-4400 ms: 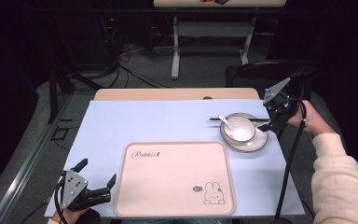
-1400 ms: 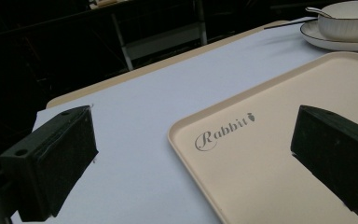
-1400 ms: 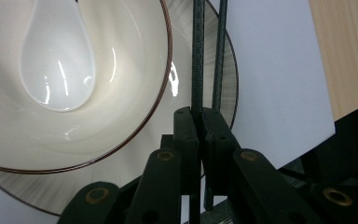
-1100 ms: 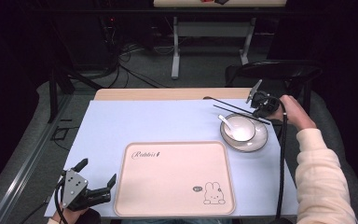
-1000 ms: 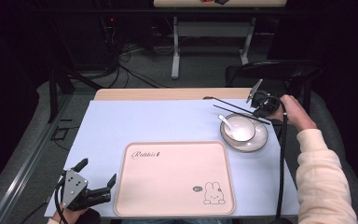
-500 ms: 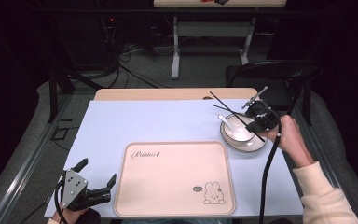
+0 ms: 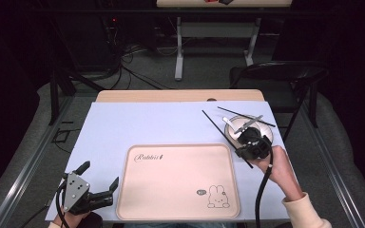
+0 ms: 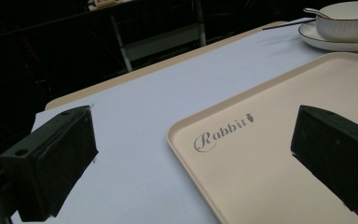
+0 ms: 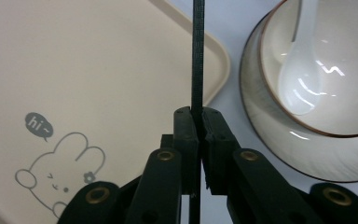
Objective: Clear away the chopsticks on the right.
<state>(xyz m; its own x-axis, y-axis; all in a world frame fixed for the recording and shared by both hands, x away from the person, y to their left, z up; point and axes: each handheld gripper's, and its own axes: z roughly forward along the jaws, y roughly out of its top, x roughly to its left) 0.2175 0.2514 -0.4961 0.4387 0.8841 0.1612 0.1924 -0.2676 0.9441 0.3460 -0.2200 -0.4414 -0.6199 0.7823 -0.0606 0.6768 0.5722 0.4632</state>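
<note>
Change: the right gripper [image 7: 247,145] has come from the far right edge of the table [image 7: 138,118] to the bowl's near side, carrying a chopstick [image 7: 221,133] toward the tray; the left gripper [image 7: 92,183] has stayed at the near left corner.
Table: covered in pale blue, it lies under both grippers, and the work sits at its right half.
Tray [image 7: 178,183]: cream, with a rabbit drawing [image 9: 60,175], it lies between the two grippers, its right rim just beside the right one.
Bowl [image 9: 328,88]: white, on a saucer [image 9: 279,149], it stands just beyond and to the right of the right gripper, with a spoon [image 9: 303,79] inside.
Second chopstick [image 7: 249,117]: it lies across the saucer's far side, past the right gripper.
Held chopstick: black and thin, it is clamped near one end, and its long part points away over the tray's corner.
Right gripper state: clenched tight on the chopstick, pads meeting around it in the right gripper view.
Left gripper state: released, jaws wide apart with nothing between them in the left gripper view.
Doing it well: likely a carry to the tray; keep the stick level, swing its long end clear of the bowl and spoon, lower it flat before letting go.
</note>
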